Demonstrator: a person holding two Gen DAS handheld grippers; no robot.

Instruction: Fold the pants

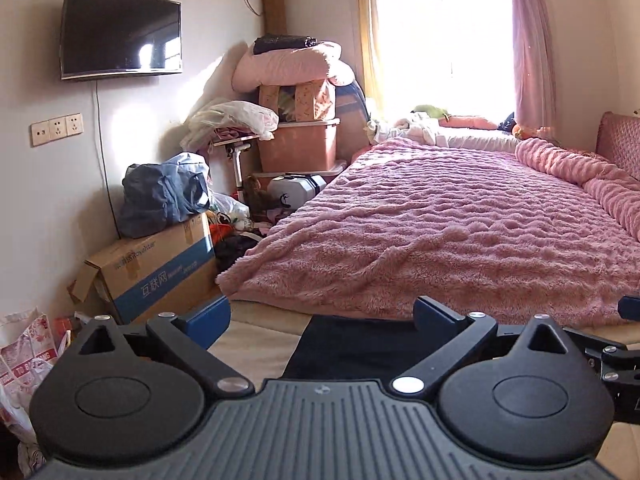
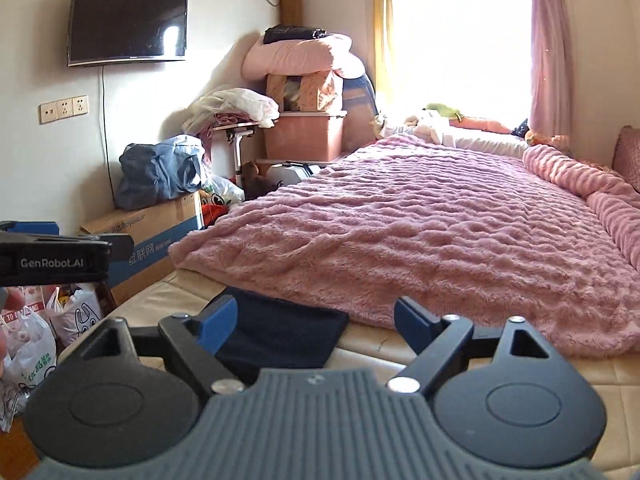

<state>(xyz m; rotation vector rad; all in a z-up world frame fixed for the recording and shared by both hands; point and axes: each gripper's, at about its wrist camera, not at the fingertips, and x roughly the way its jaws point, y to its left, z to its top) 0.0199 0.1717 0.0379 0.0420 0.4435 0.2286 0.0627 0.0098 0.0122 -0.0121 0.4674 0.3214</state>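
Note:
The dark navy pants (image 1: pixel 352 346) lie as a flat folded rectangle on the beige mattress (image 1: pixel 256 344) at the foot of the bed, just in front of the pink blanket. They also show in the right wrist view (image 2: pixel 280 332). My left gripper (image 1: pixel 322 320) is open and empty, hovering just behind the pants. My right gripper (image 2: pixel 316 320) is open and empty, with its left blue fingertip (image 2: pixel 218 326) over the pants' left part. The left gripper's body (image 2: pixel 52 256) shows at the left edge of the right wrist view.
A fluffy pink blanket (image 1: pixel 460 224) covers most of the bed. A cardboard box (image 1: pixel 160 272) with a blue bag stands left of the bed, with plastic bags (image 2: pixel 32 344) on the floor. Storage bins and bedding are stacked in the corner (image 1: pixel 300 120). A TV (image 1: pixel 120 32) hangs on the wall.

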